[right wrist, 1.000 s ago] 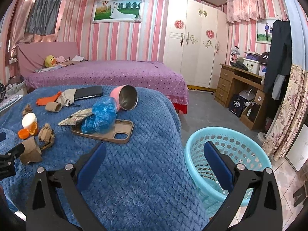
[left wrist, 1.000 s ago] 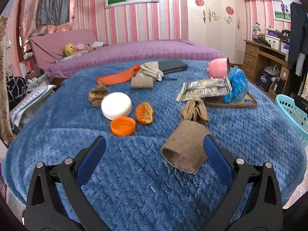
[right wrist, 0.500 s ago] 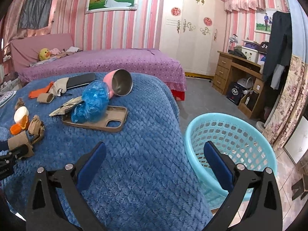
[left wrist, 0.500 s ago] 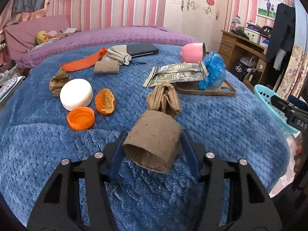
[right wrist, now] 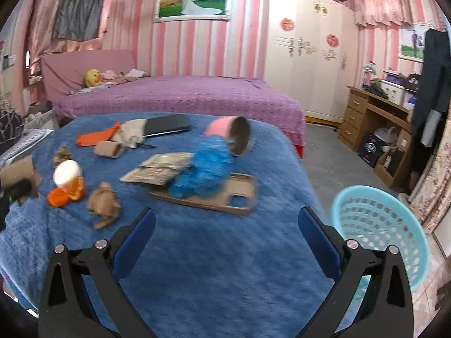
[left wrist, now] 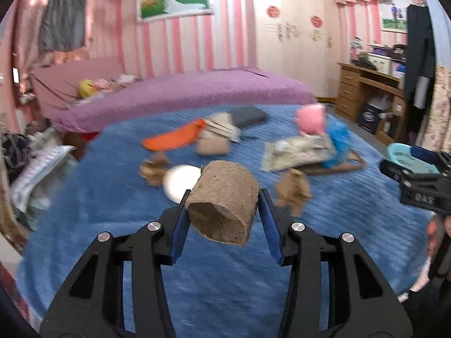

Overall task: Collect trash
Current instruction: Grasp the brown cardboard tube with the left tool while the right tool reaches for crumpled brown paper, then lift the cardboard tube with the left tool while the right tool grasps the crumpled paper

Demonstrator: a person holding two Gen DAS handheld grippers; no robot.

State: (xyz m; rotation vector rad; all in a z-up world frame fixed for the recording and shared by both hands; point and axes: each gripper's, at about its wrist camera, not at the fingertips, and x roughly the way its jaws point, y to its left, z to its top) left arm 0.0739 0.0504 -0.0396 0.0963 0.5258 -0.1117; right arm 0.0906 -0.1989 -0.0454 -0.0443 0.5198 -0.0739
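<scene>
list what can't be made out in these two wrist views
- Left wrist view: print on the flat packets, motion-blurred.
- Left wrist view: basket, mostly hidden by the right gripper.
- Right wrist view: left gripper and its cardboard roll, cut off by the frame edge.
- Basket's bottom: behind its wall.

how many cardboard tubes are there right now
2: a cardboard tube clamped in the left gripper; a smaller cardboard tube lying on the blue blanket beside the orange cloth. Others may be hidden.

You're in a home bedroom: a bed [right wrist: 180, 98] under a purple cover, a white wardrobe [right wrist: 307, 56], pink striped walls [right wrist: 248, 33], a wooden desk [right wrist: 375, 112] and a framed wedding picture [right wrist: 194, 2].
</scene>
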